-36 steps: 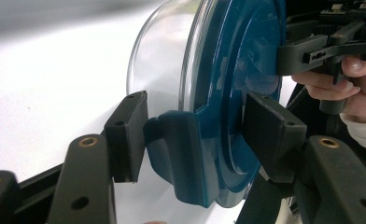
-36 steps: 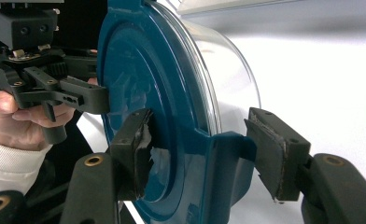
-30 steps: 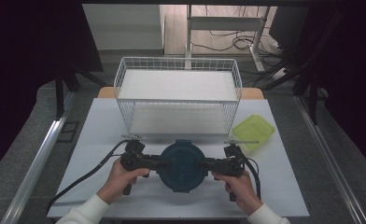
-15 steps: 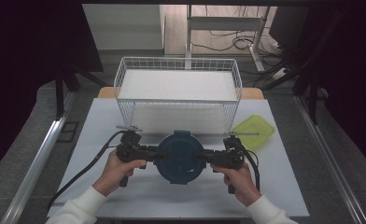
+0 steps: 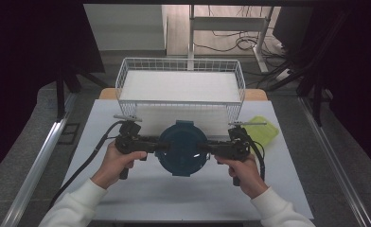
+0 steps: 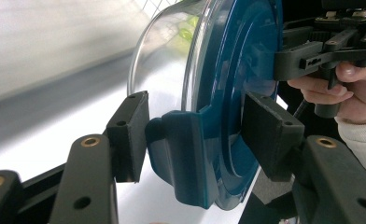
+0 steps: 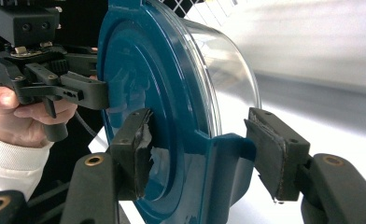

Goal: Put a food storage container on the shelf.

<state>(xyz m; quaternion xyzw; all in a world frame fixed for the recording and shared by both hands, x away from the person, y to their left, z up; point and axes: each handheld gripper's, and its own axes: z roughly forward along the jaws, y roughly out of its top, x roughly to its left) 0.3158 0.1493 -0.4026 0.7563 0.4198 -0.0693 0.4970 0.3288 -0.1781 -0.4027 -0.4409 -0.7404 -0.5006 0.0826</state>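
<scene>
You are holding one round bowl (image 5: pixel 182 147) with a dark blue lid up above the white table (image 5: pixel 174 198), just in front of the wire basket (image 5: pixel 181 80). Your left gripper (image 6: pixel 190 135) pinches the lid tab on one side, and your right gripper (image 7: pixel 200 154) pinches the tab on the other side. The clear bowl looks hard and smooth, so I think it can slip or crack if it drops. It looks empty, so likely light. The two tabs seem the best places to hold. I count one bowl, one lid, one basket, and one green lid (image 5: pixel 264 130) lying on the table.
</scene>
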